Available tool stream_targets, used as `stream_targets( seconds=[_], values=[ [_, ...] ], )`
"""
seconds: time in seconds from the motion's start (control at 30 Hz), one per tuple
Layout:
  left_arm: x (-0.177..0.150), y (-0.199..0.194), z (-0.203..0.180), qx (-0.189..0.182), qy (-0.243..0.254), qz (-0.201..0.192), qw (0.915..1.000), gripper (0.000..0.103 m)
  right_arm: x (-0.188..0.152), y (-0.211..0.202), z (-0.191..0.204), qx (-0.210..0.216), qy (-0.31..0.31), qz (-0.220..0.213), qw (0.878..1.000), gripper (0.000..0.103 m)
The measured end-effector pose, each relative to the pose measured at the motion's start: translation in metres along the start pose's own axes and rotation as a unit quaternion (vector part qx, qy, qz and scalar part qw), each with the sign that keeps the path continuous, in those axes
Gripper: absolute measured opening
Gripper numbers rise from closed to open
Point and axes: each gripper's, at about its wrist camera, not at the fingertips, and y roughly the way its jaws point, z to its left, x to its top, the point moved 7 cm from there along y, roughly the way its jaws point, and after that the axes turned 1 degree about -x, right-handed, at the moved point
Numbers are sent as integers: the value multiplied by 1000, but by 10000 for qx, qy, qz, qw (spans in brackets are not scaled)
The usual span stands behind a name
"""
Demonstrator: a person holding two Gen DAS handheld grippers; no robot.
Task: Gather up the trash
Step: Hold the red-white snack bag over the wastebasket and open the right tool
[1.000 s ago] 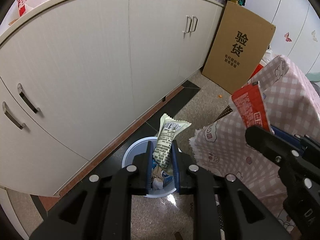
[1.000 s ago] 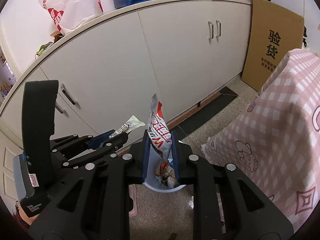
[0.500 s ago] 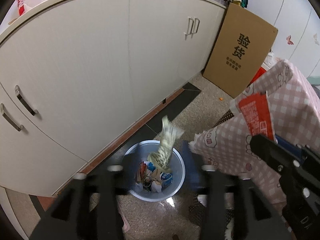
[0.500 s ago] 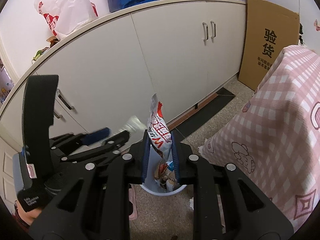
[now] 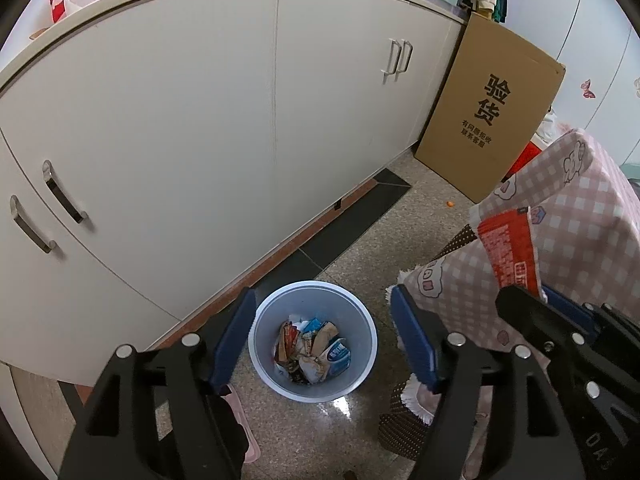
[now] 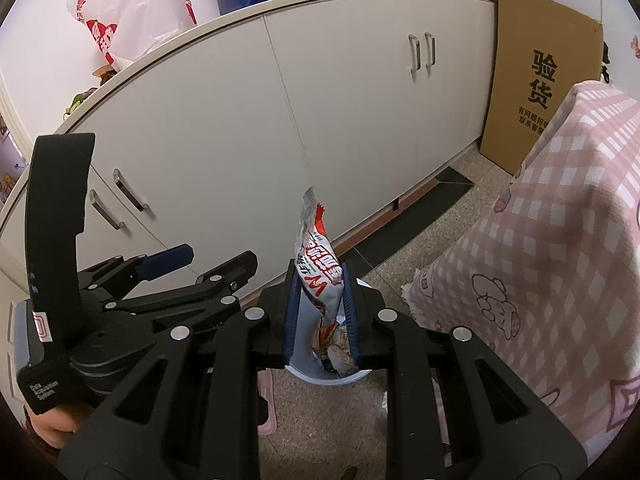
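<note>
Cream-white cabinet doors (image 5: 200,128) with metal handles fill the upper half of both views, running from 9 to 1 o'clock. Speckled stone floor (image 5: 360,248) lies below, with a dark tile strip along the cabinet base. A pink checked cloth (image 6: 560,260) hangs over the table at 3 o'clock, its fringed edge close beside the bin. A brown cardboard sheet (image 5: 492,108) printed with black characters leans against the cabinet end at 1 o'clock. A white plastic bag (image 6: 124,16) with red print sits on the cabinet top at 11 o'clock in the right wrist view.

The pale blue trash bin (image 5: 312,344) stands on the floor at 6 o'clock, near the cabinet base, holding several crumpled wrappers (image 5: 316,354).

The left gripper (image 5: 323,340) sits above the bin; its fingers are spreading apart with nothing between them, the bin mouth visible through the gap. The right gripper (image 6: 320,312) has its fingers closed on a red-and-white snack wrapper (image 6: 318,264), which stands upright above the bin; the wrapper and fingers block most of the bin in that view. A small orange speck (image 5: 450,203) lies on the floor by the cardboard.
</note>
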Motion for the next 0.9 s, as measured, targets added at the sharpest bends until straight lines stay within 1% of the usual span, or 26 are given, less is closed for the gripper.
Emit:
stream_targets(
  seconds=[0.13, 0.6, 0.9],
  values=[
    [-2, -1, 3, 5, -17, 22, 10000, 71, -1, 1, 1, 10, 5, 16, 10000, 20],
    [-12, 5, 21, 107, -194, 148, 9996, 76, -5, 10, 8, 79, 8, 108, 9999, 21],
    [-23, 12, 33, 155, -284, 266, 9991, 76, -7, 18, 12, 114, -7, 165, 9998, 21]
  ],
)
